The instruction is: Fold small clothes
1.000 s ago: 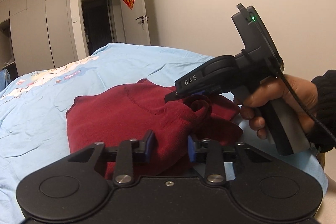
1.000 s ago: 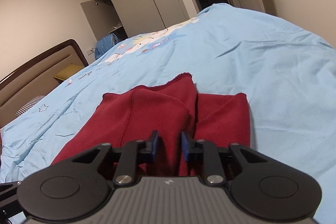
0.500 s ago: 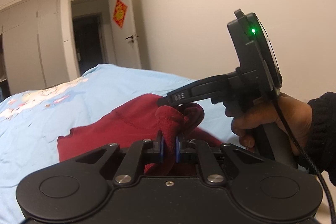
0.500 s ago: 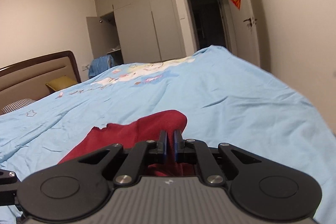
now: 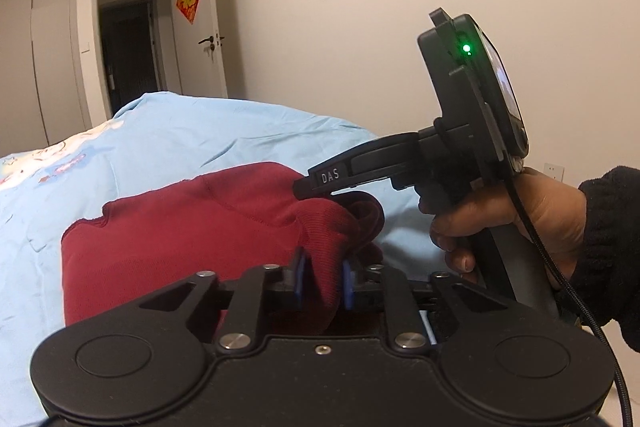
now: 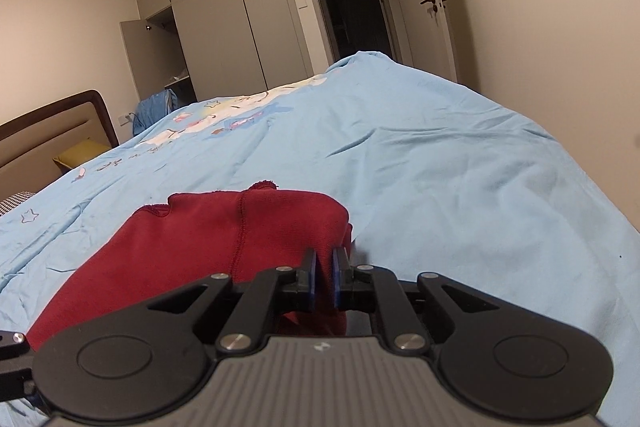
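Note:
A dark red knit garment (image 5: 168, 239) lies folded on the light blue bedsheet (image 5: 208, 143). A bunched fold of it sits between the blue pads (image 5: 298, 279) of my left gripper (image 5: 323, 281), whose jaws stand apart and blurred around the cloth. In the left wrist view, the right gripper (image 5: 304, 185) is held by a hand (image 5: 500, 219), its tip just above the same raised fold. Seen from its own camera, my right gripper (image 6: 323, 281) has its pads close together on the garment's (image 6: 224, 247) near right edge.
The bedsheet (image 6: 460, 187) stretches far ahead and to the right. A wooden headboard (image 6: 56, 131) stands at the left. Wardrobes (image 6: 224, 15), an open doorway and a door line the far wall. A plain wall runs close along the bed's right side.
The left jaws, shut tight on the fold half a second ago, have spread apart. Both grippers have come down toward the bed with the red fold. The right pads show a slightly wider gap.

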